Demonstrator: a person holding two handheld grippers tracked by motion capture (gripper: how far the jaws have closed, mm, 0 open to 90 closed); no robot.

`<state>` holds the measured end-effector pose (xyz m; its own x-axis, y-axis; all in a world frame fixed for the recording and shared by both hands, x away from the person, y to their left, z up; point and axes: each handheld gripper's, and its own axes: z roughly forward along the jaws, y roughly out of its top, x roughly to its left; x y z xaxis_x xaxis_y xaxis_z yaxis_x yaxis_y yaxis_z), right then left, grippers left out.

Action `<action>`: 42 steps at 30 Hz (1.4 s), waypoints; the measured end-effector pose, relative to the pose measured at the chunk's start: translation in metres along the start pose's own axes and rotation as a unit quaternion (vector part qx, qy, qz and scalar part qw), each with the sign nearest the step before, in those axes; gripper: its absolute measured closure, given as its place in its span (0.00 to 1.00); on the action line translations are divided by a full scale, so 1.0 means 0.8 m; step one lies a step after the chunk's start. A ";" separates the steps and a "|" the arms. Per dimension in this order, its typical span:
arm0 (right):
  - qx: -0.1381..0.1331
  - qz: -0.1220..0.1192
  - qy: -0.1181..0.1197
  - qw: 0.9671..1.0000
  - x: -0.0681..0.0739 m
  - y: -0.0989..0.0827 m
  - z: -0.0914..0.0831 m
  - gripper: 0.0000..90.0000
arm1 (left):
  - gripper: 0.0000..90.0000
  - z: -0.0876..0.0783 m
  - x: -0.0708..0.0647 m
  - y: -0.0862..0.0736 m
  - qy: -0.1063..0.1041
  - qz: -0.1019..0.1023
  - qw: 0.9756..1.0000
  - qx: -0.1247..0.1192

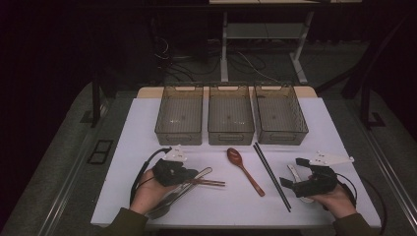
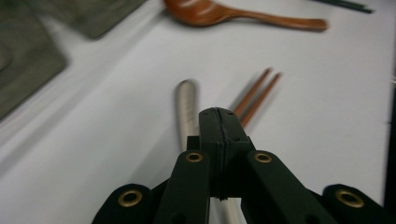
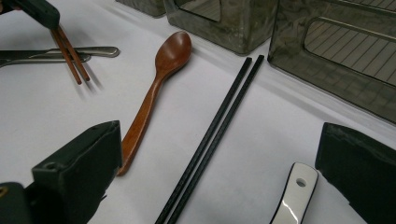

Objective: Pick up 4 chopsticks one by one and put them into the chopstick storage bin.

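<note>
Left gripper (image 3: 35, 11) clamped on brown chopsticks (image 3: 70, 53); right gripper (image 1: 294, 173) wide apart, holding nothing; no legible writing.

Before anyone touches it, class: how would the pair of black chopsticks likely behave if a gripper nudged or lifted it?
The black chopsticks look thin, straight and stiff, so they probably won't bend. They lie loose side by side on the smooth white table, so a push may separate or roll them. Their slim, glossy-looking shafts could slip from the jaws.
</note>
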<state>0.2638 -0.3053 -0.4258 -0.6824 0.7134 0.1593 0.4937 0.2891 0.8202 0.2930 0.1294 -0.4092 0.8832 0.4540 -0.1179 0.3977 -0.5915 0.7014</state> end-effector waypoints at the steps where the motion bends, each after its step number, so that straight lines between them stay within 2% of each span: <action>1: 0.000 0.000 0.000 1.000 0.000 0.000 0.000 0.01 | 0.99 0.004 -0.005 0.003 -0.007 0.003 1.000 -0.001; 6: 0.000 0.000 0.001 1.000 0.000 0.000 0.001 0.01 | 0.99 0.020 -0.024 0.013 -0.034 0.020 0.999 0.000; 11: 0.001 -0.001 0.000 1.000 0.000 0.000 0.001 0.01 | 0.99 0.037 -0.031 0.018 -0.056 0.024 0.998 0.004; 26: 0.001 -0.002 0.000 1.000 0.000 0.000 0.002 0.01 | 0.99 0.072 -0.041 0.020 -0.070 0.042 0.996 0.036; 28: 0.002 -0.002 -0.001 1.000 0.000 0.000 0.002 0.01 | 0.99 0.076 -0.040 0.021 -0.067 0.057 0.995 0.043; 42: 0.002 -0.002 -0.001 1.000 0.000 0.000 0.002 0.01 | 0.99 0.083 -0.030 0.025 -0.053 0.057 0.996 0.047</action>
<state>0.2648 -0.3042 -0.4268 -0.6837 0.7132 0.1547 0.4924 0.2944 0.8190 0.2965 0.0624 -0.4391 0.9431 0.3107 -0.1188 0.3110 -0.6972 0.6459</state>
